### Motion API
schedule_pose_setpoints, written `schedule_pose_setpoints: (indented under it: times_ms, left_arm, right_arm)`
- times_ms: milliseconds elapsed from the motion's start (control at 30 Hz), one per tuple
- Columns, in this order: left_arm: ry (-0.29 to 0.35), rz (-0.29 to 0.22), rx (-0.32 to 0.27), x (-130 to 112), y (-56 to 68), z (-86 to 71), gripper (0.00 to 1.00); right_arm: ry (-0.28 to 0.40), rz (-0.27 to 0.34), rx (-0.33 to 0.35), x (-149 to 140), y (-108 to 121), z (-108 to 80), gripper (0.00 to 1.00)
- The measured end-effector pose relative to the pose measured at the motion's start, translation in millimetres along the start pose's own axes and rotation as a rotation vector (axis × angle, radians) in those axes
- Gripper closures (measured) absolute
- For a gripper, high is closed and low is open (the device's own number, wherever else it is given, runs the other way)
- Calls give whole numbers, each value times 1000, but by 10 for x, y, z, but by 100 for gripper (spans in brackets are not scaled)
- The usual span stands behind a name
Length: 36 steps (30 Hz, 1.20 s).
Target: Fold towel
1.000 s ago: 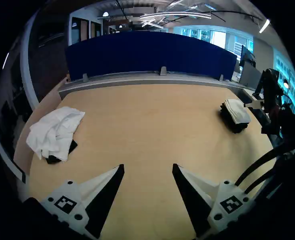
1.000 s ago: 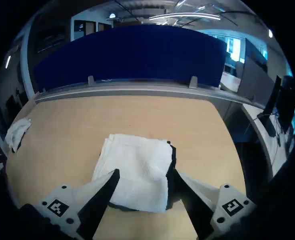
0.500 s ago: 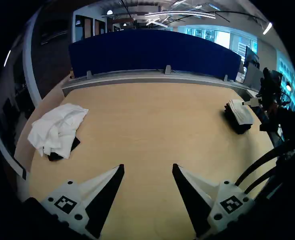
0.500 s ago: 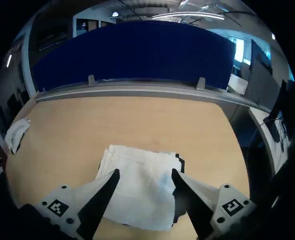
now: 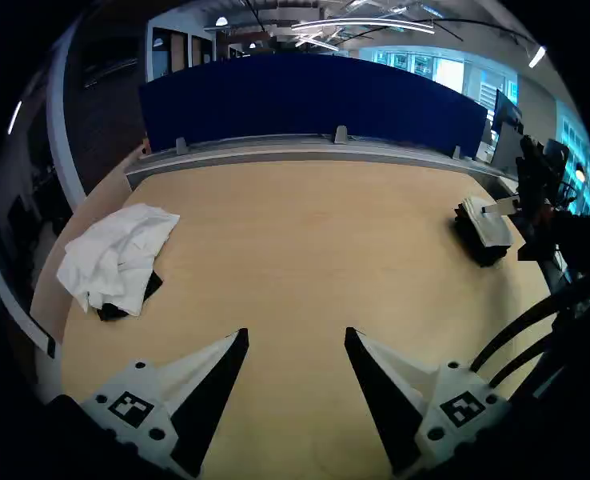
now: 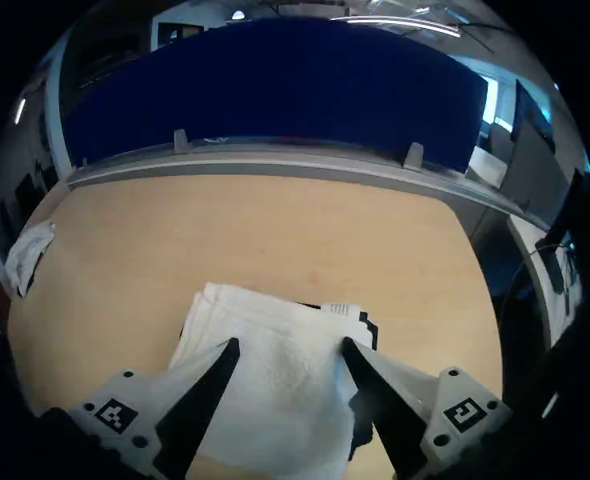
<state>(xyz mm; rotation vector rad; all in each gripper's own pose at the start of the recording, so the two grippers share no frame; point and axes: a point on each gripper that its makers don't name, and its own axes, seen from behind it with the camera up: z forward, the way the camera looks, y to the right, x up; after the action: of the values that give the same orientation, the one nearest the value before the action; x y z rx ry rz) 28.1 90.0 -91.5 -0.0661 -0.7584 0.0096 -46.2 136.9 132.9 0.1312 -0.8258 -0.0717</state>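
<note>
Over the folded towel, the right gripper hangs open, like the left gripper; lifting off gently should keep it flat.

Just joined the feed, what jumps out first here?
In the right gripper view, a folded white towel lies between the fingers of the open right gripper, on the table. In the left gripper view, a crumpled white towel sits near its left edge, a blue divider behind.

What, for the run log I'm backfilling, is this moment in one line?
left gripper open over table | right gripper open over folded white towel | crumpled white towel lies apart
</note>
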Motion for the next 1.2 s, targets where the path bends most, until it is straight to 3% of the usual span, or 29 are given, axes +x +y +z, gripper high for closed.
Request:
schedule_pose_setpoints:
  times_ms: [167, 367, 600, 967, 1200]
  left_arm:
    - [-7, 0, 0, -24, 12, -10, 11]
    - [-11, 3, 2, -63, 9, -25, 11]
    - [-13, 1, 0, -101, 27, -37, 11]
    - [9, 1, -10, -45, 48, -49, 11]
    - [17, 1, -15, -40, 40, -87, 11]
  right_arm:
    - [-22, -6, 4, -63, 5, 72, 0]
    - [-33, 27, 24, -89, 20, 135, 0]
    - [-30, 37, 25, -87, 23, 124, 0]
    - [49, 11, 24, 155, -93, -179, 0]
    - [83, 29, 19, 36, -180, -402, 0]
